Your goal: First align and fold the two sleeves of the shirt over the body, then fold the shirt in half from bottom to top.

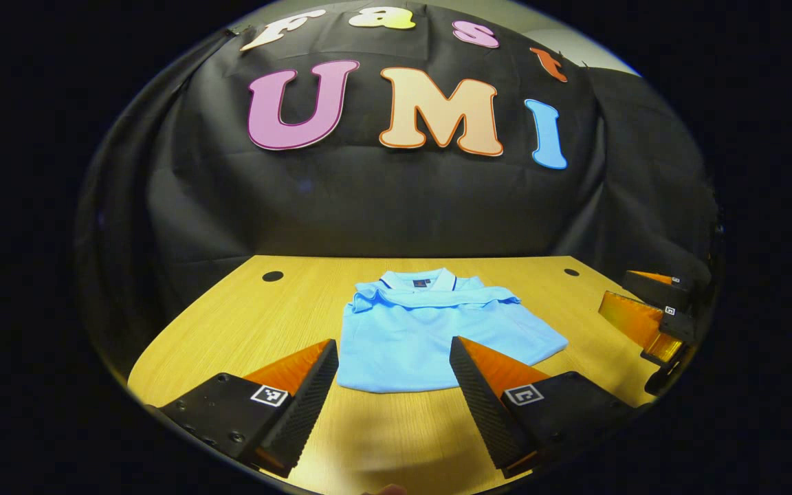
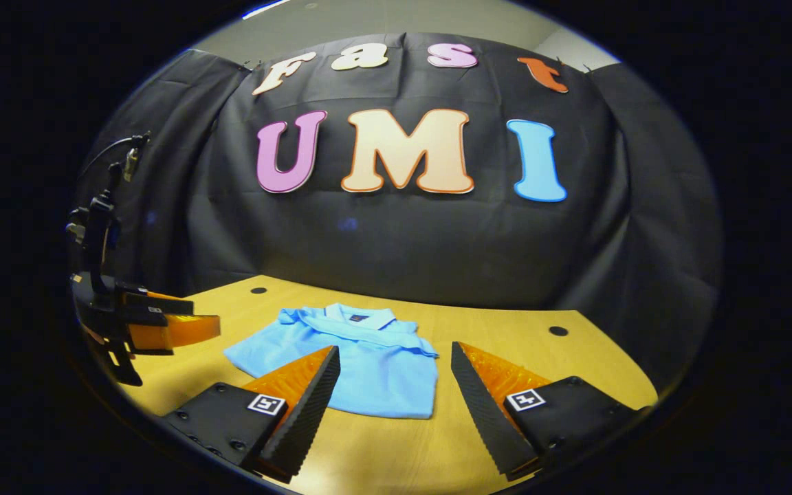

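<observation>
The blue shirt [image 1: 430,337] lies folded on the wooden table [image 1: 245,309], maybe in half. The left gripper [image 1: 394,385] and right gripper [image 2: 396,392] hover spread wide, holding nothing.

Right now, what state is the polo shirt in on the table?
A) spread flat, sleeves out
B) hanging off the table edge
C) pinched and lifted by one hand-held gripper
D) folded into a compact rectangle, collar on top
D: the light blue polo shirt lies folded compactly on the wooden table, collar at the far edge, and both hand-held grippers sit open, clear of it.
</observation>
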The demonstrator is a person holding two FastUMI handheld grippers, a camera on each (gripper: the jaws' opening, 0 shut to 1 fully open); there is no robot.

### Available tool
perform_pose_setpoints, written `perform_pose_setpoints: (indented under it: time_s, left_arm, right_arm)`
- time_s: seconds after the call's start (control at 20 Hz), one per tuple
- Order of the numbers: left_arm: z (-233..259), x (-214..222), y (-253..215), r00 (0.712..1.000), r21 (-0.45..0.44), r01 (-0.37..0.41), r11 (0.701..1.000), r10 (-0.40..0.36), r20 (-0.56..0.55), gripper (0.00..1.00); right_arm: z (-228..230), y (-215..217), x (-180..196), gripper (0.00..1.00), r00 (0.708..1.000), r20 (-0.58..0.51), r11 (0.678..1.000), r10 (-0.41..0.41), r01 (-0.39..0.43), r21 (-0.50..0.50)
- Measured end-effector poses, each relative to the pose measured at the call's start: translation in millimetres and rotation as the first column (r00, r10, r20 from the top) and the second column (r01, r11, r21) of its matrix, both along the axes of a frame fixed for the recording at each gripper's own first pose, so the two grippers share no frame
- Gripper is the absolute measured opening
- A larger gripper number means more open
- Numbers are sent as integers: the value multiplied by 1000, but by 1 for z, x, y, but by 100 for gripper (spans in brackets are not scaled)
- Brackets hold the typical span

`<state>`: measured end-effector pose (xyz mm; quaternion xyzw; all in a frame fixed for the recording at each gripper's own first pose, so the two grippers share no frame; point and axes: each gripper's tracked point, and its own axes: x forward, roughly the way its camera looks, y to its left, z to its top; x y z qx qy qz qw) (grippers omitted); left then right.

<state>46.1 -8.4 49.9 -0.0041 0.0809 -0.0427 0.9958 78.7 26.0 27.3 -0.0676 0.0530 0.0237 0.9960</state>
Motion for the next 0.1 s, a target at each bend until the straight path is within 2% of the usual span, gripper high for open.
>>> perform_pose_setpoints:
  time_s: [0.1]
  left_arm:
    - [-4, -3, -2, 1000, 4, -10, 1000, 10, 3, 98]
  right_arm:
    - [-6, 0, -8, 100, 1000, -11, 1000, 7, -7, 9]
